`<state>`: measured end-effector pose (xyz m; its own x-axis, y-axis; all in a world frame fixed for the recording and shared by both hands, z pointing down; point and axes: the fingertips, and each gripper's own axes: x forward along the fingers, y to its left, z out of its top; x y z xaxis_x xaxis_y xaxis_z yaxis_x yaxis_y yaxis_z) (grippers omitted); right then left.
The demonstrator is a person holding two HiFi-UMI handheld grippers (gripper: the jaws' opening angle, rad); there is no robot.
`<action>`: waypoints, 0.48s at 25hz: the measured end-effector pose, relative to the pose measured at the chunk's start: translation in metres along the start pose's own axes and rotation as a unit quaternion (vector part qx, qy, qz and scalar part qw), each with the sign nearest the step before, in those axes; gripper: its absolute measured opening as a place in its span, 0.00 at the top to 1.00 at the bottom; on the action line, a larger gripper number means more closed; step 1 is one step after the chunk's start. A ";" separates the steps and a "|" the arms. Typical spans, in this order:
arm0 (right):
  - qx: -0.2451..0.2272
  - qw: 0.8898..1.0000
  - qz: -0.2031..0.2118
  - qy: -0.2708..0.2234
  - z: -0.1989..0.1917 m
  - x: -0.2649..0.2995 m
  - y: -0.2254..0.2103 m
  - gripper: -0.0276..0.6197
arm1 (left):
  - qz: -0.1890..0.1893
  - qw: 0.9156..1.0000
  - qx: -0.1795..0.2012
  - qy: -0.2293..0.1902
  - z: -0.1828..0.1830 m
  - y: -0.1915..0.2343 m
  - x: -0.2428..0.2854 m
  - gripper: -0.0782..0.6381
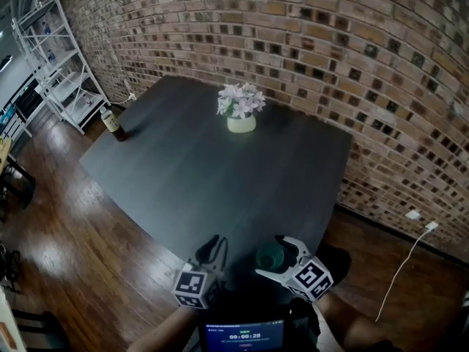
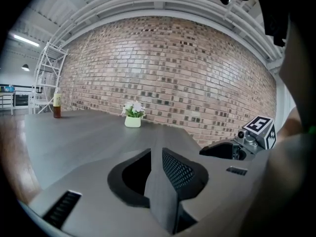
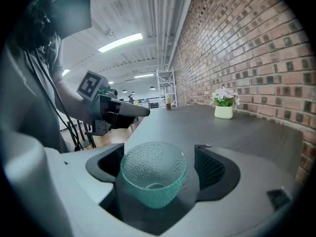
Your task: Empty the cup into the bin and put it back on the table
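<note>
A small teal glass cup (image 1: 270, 258) (image 3: 153, 174) stands upright and empty on the dark table (image 1: 220, 174), near its front corner. My right gripper (image 1: 272, 257) (image 3: 158, 168) is open around it, one jaw on each side; a gap shows between the cup and the right pad (image 3: 212, 169). To the cup's left, my left gripper (image 1: 214, 245) (image 2: 157, 154) hovers just over the table's edge, its jaws nearly together with nothing between them. The left gripper view catches the right gripper (image 2: 232, 149) off to the right. No bin is in any view.
A white pot of pale flowers (image 1: 241, 122) (image 2: 132, 120) (image 3: 223, 111) sits at the table's far side, a brown bottle (image 1: 112, 121) (image 2: 57, 105) at its left corner. Brick wall behind; white shelving (image 1: 55, 64) far left. A white cable (image 1: 403, 262) lies on the wood floor at right.
</note>
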<state>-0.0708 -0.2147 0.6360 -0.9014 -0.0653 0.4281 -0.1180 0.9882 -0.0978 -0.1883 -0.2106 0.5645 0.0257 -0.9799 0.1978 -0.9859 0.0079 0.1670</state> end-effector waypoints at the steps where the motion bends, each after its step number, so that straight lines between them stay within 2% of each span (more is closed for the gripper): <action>1: 0.003 1.000 0.003 -0.001 0.006 -0.002 0.000 0.25 | -0.001 1.000 0.002 -0.002 0.007 0.000 0.002 0.79; 7: 0.014 1.000 0.021 0.015 0.015 -0.011 0.006 0.26 | -0.011 1.000 0.007 0.008 0.027 -0.002 0.008 0.79; 10: 0.020 1.000 0.018 0.003 0.033 -0.023 0.009 0.26 | -0.014 1.000 0.003 0.010 0.043 -0.003 0.008 0.79; 12: 0.028 0.999 0.022 -0.015 0.053 -0.034 0.013 0.26 | -0.027 1.000 0.010 -0.009 0.062 -0.007 0.007 0.79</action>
<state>-0.0634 -0.2071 0.5723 -0.9185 -0.0276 0.3946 -0.1011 0.9808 -0.1667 -0.1919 -0.2300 0.5049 0.0759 -0.9822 0.1721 -0.9864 -0.0487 0.1569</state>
